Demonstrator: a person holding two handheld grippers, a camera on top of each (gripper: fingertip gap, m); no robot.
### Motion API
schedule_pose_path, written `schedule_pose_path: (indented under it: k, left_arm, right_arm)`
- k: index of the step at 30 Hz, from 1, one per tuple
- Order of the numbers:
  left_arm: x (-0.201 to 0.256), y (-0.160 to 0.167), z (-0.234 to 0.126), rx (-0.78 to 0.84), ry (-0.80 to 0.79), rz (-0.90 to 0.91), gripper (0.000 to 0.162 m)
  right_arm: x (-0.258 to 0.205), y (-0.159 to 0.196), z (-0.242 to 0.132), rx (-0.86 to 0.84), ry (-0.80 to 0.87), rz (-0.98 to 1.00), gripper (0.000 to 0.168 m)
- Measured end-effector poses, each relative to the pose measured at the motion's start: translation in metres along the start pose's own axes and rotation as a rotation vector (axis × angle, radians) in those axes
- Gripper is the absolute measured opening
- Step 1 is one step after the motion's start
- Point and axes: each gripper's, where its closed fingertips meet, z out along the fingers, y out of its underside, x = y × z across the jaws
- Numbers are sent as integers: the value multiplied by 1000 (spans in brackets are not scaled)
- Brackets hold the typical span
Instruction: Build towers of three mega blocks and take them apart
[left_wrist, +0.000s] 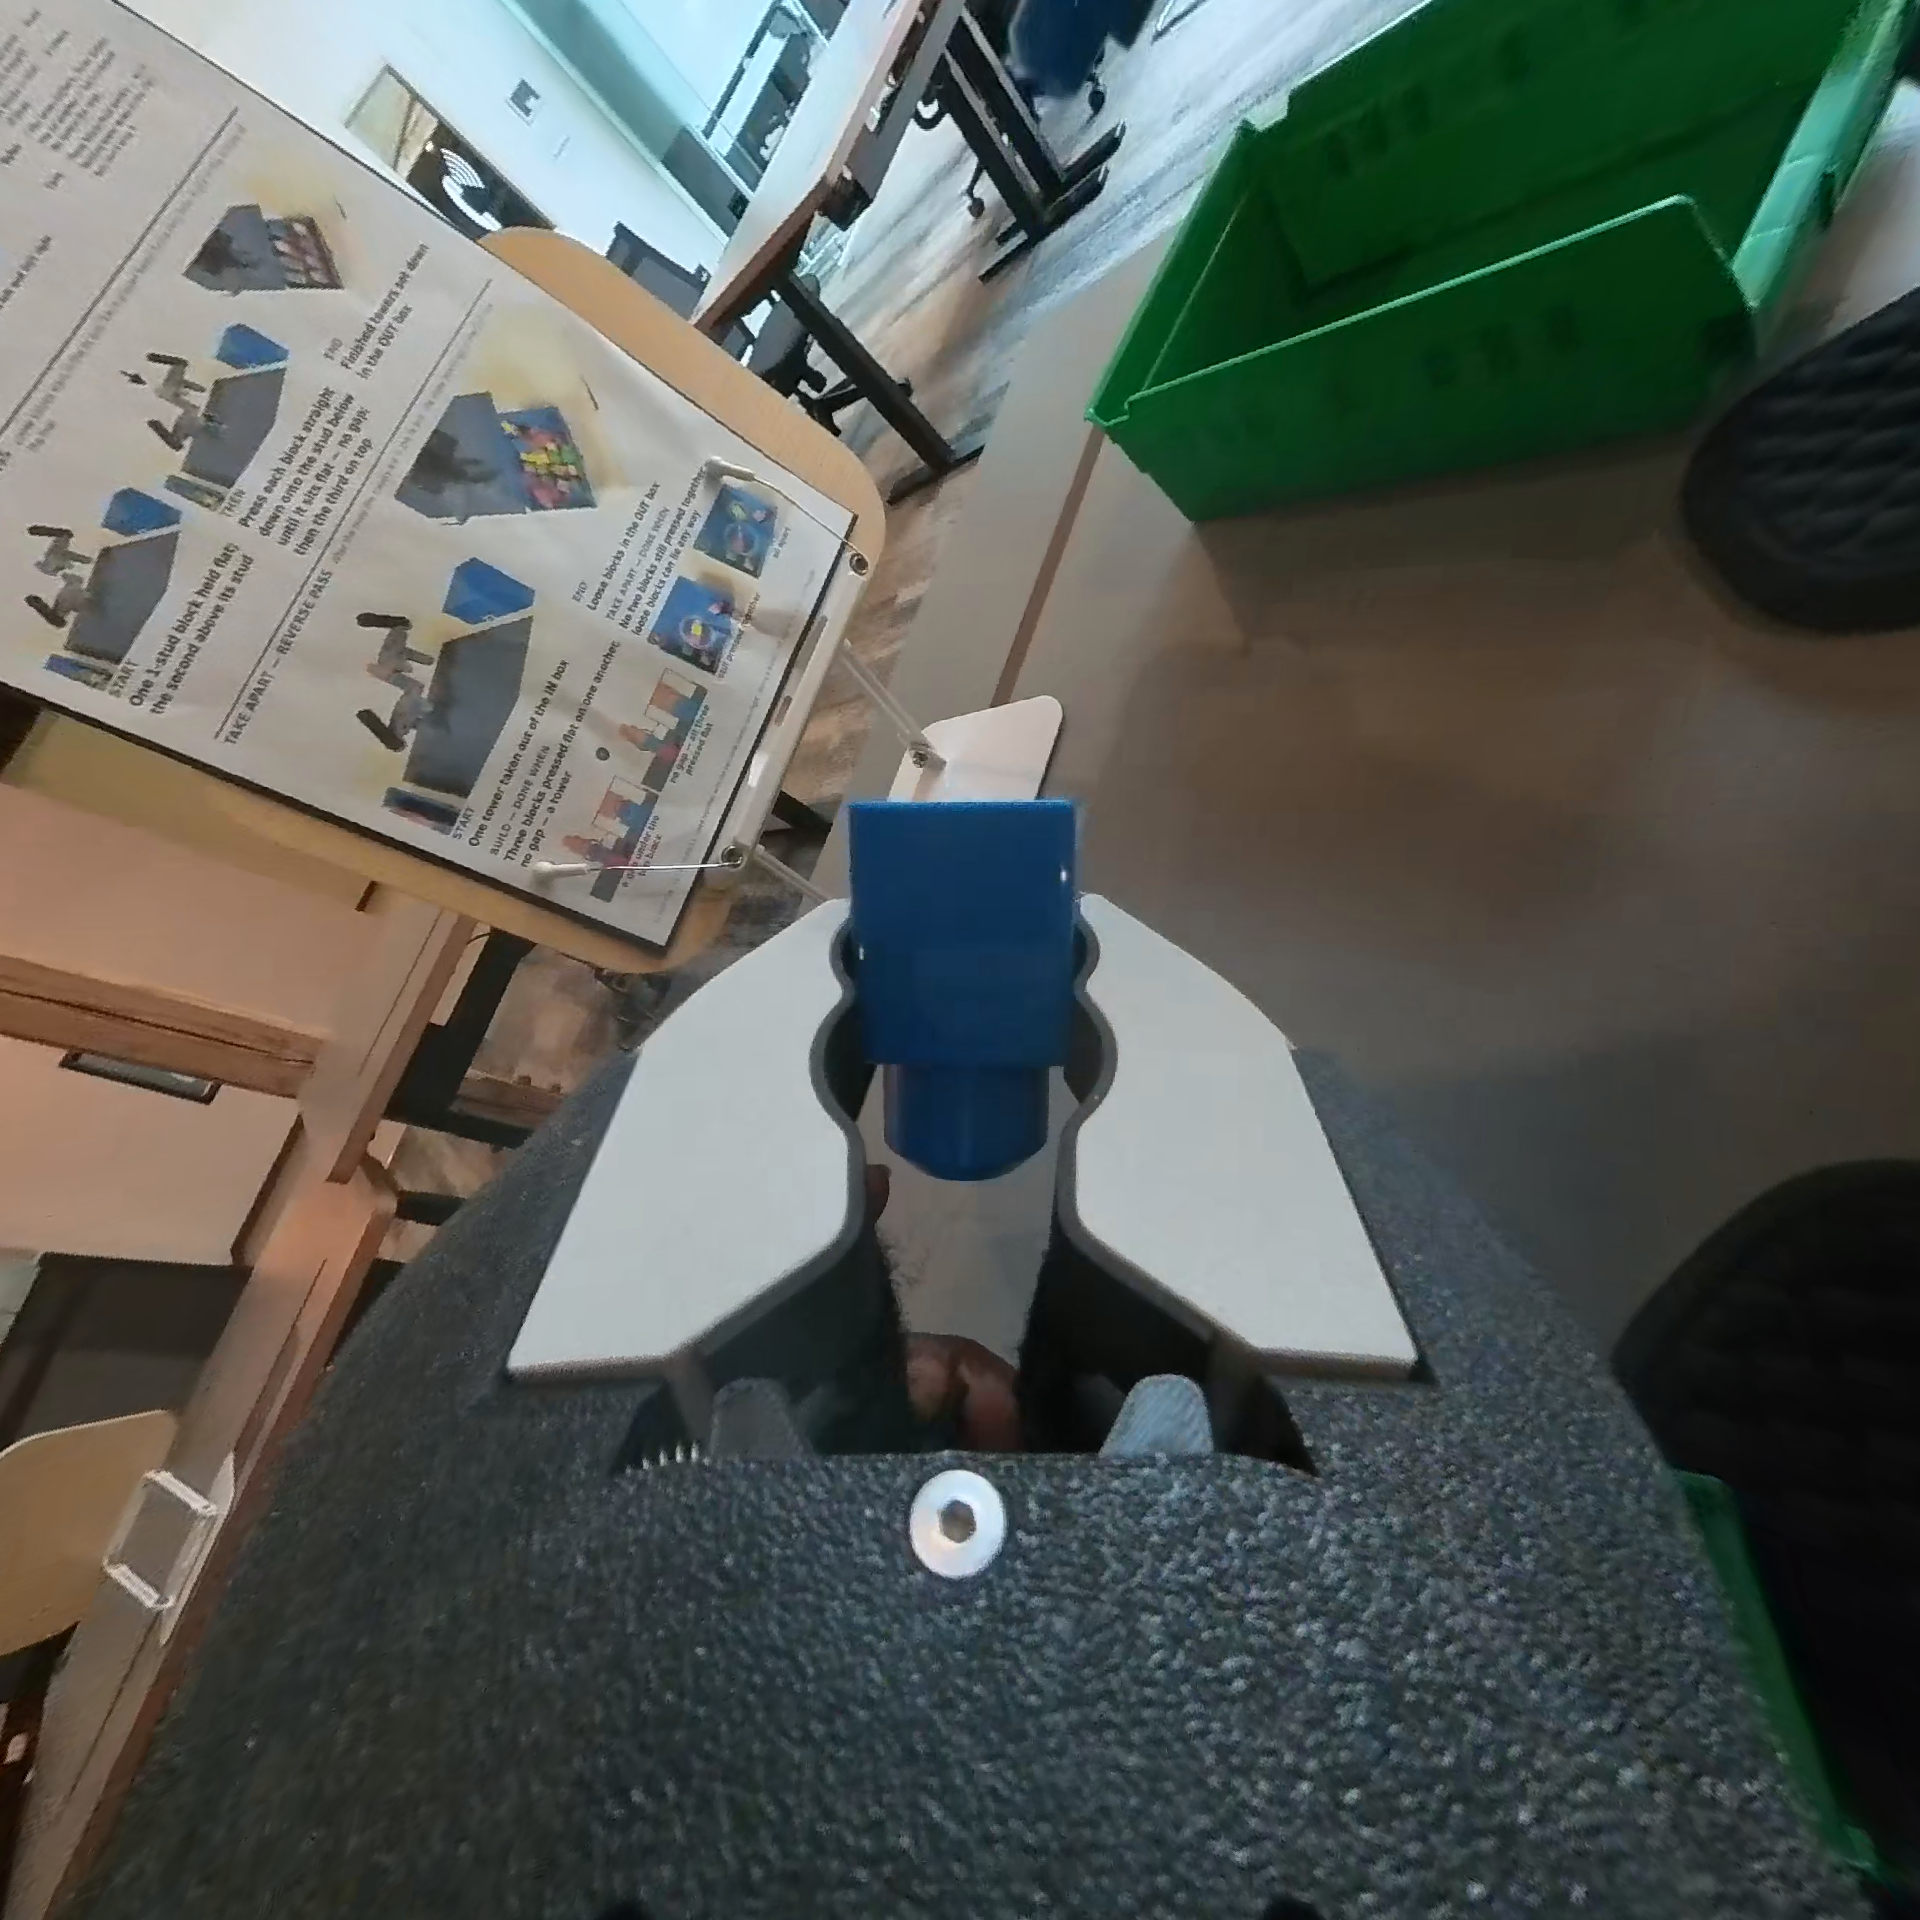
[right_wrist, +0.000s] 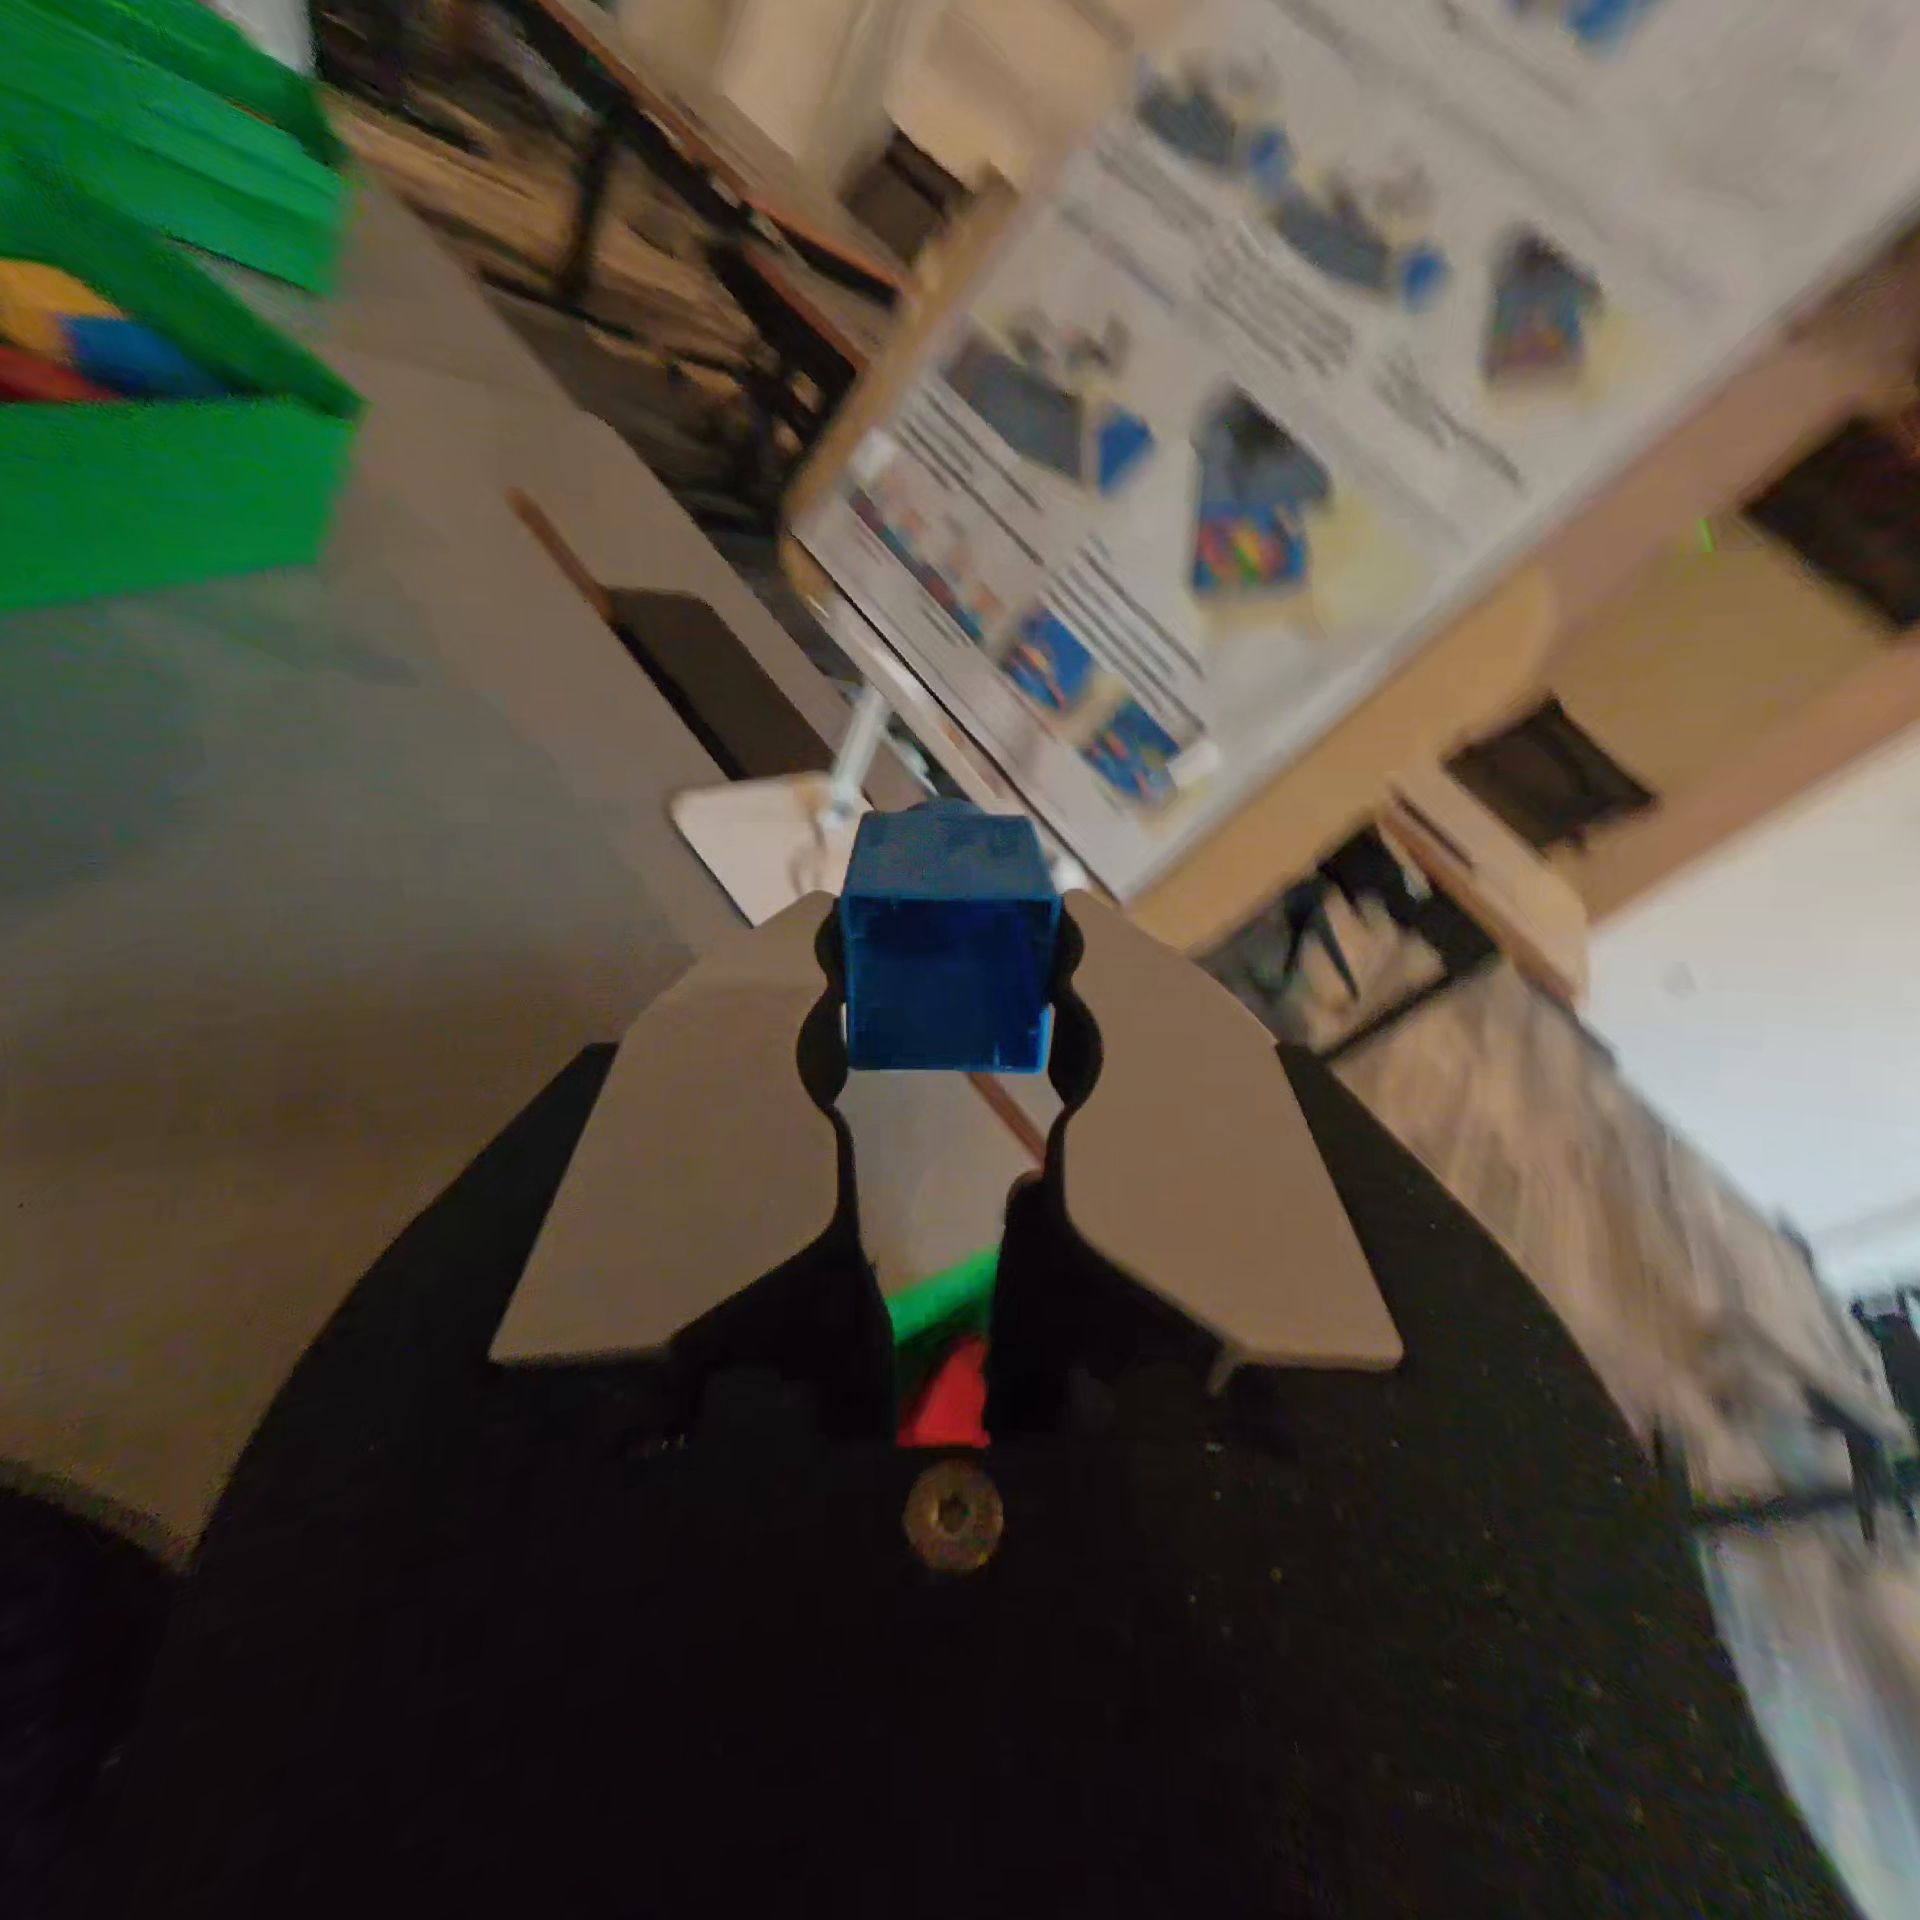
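Grey table (left_wrist: 1455, 831) bears green bin (left_wrist: 1455, 343), instruction board (left_wrist: 416, 540).

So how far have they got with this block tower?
Barely begun, it seems. No joined blocks show anywhere. In hand: the left tongs grip one blue block, stud toward the camera; the right tongs grip another blue block, hollow side toward the camera. Left: pressing these two together, then adding a third. More blocks wait in the green bin.
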Motion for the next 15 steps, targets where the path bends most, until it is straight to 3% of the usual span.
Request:
schedule_pose_path:
  k: [9, 15]
  left_arm:
    - [3, -1, 7, -15, 8, 17, 35]
    - [4, -2, 10, -20, 12, 24, 35]
  right_arm:
    - [61, 139, -10, -382, 254, 474, 36]
    - [59, 217, 0, -594, 313, 586, 36]
